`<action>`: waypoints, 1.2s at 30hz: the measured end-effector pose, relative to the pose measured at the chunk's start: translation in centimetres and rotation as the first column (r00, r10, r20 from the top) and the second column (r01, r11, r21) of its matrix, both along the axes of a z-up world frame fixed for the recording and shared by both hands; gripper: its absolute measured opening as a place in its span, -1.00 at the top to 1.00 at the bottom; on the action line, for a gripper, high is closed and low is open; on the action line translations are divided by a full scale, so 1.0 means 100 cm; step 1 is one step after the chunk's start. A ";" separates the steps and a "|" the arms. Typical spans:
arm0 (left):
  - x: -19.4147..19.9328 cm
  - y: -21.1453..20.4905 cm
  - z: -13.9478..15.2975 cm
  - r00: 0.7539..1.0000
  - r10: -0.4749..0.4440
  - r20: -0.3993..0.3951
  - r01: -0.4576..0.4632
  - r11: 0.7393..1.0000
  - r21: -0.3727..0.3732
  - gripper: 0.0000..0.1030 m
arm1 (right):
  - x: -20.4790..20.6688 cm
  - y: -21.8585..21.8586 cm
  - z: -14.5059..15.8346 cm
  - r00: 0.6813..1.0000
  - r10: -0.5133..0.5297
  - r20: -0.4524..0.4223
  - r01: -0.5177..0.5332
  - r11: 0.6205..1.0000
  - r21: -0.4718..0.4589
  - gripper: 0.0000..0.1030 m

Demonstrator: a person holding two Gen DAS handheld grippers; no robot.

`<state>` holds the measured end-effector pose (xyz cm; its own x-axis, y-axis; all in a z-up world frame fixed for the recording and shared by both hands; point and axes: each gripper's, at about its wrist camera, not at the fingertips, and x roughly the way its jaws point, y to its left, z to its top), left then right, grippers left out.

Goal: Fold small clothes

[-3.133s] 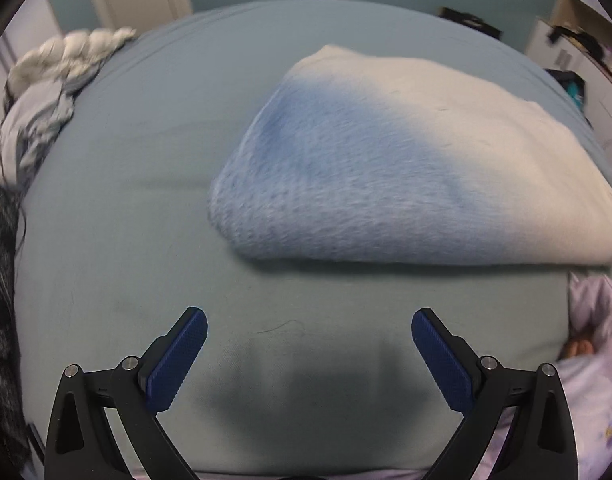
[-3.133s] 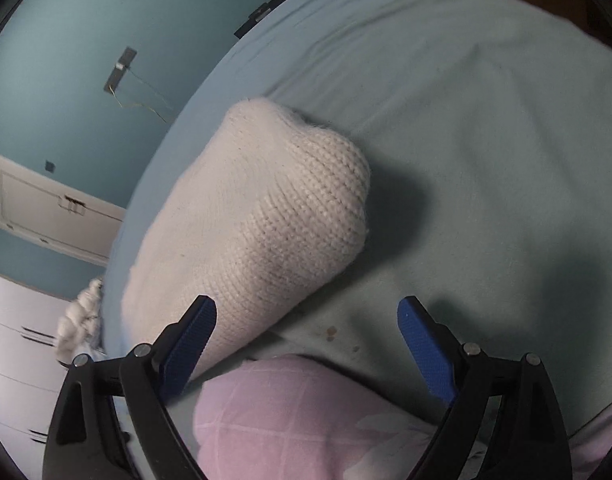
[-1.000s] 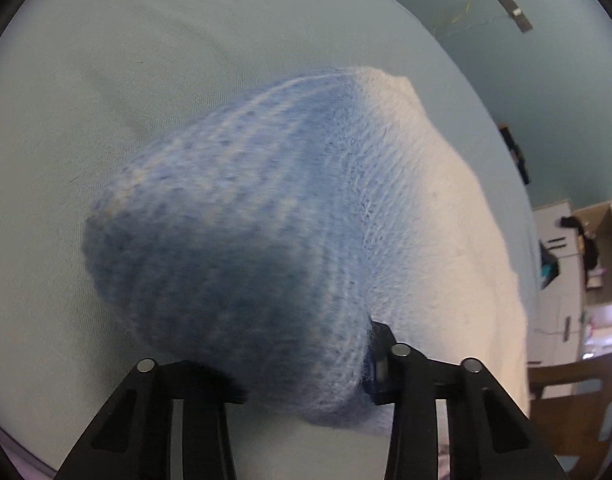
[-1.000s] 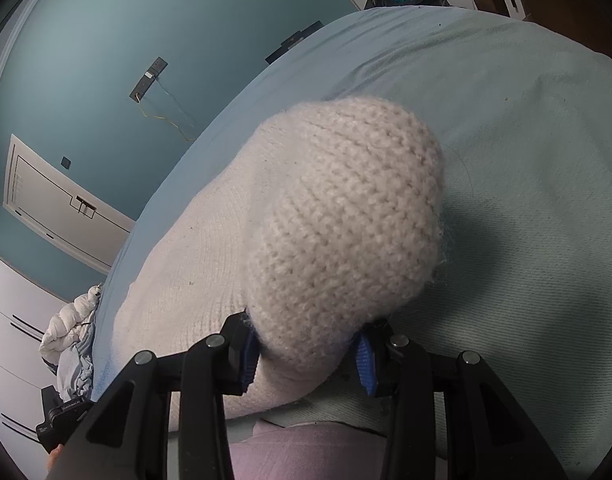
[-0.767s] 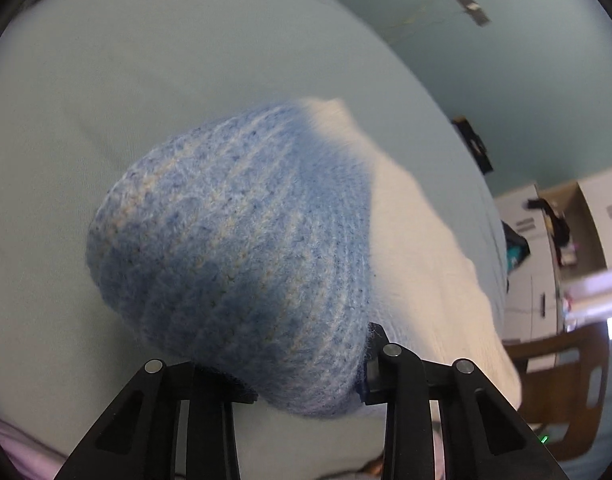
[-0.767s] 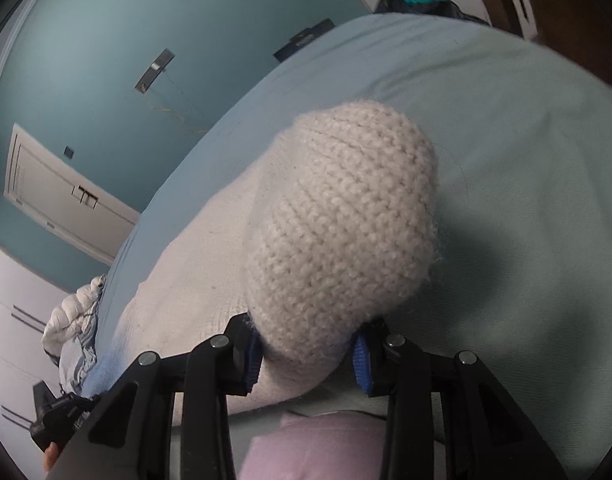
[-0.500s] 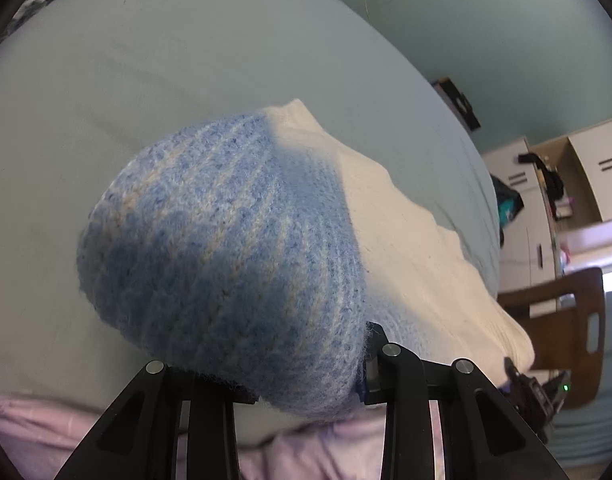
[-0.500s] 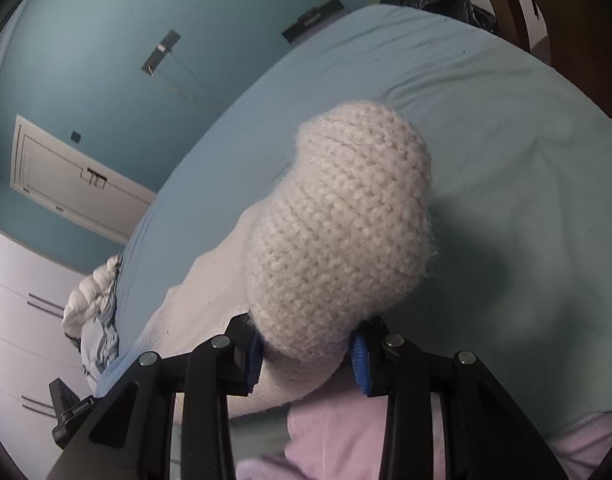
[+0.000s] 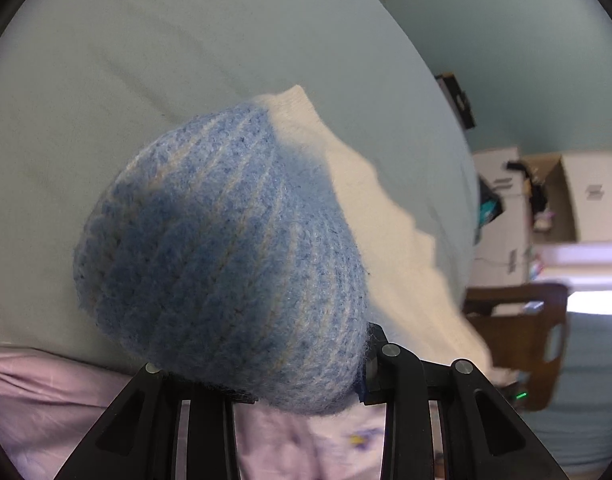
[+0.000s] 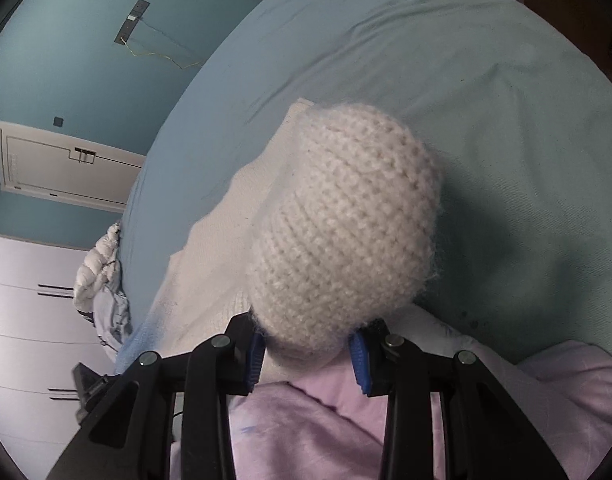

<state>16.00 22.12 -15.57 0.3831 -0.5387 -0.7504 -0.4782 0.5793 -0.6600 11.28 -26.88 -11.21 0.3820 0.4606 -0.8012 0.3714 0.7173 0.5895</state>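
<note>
A folded knit sweater, blue at one end [image 9: 233,256] and cream at the other [image 10: 342,224], is lifted off the pale blue bed sheet [image 9: 145,60]. My left gripper [image 9: 301,384] is shut on the blue end, which bulges over the jaws and hides the left pad. My right gripper [image 10: 306,356] is shut on the cream end, with both blue pads pressed into the knit. The sweater's middle sags between the two grippers. In the right wrist view the blue end [image 10: 139,340] shows at the lower left.
A lilac cloth [image 10: 326,432] lies below both grippers. Crumpled white clothes [image 10: 101,276] sit at the bed's far side by white wardrobe doors [image 10: 25,320]. A brown wooden chair [image 9: 530,340] and white boxes [image 9: 562,200] stand beyond the bed [image 10: 466,60].
Both grippers closed on the sweater's two ends earlier, then raised it off the bed. Over the last second the lift continued and the lilac cloth came into view underneath.
</note>
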 end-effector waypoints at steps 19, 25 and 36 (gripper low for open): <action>0.181 -0.010 -0.012 1.000 -0.005 -0.012 0.009 0.935 0.355 -0.51 | 0.171 -0.028 -0.044 0.988 -0.152 -0.003 0.152 0.987 0.044 -0.32; 0.134 -0.088 0.034 0.952 -0.291 0.098 0.073 0.525 0.848 -1.00 | 0.134 0.004 -0.047 0.997 0.015 0.077 0.010 0.950 -0.312 -0.40; 0.124 -0.173 -0.042 0.886 -0.464 0.004 0.273 0.530 0.803 -1.00 | 0.121 0.063 -0.066 0.975 0.165 0.151 -0.044 0.801 -0.597 -0.40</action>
<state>28.36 4.80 -19.79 0.4734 0.0700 -0.8781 -0.0183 0.9974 0.0696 23.42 -20.59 -17.82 0.5280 -0.0286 -0.8488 0.2013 0.9752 0.0924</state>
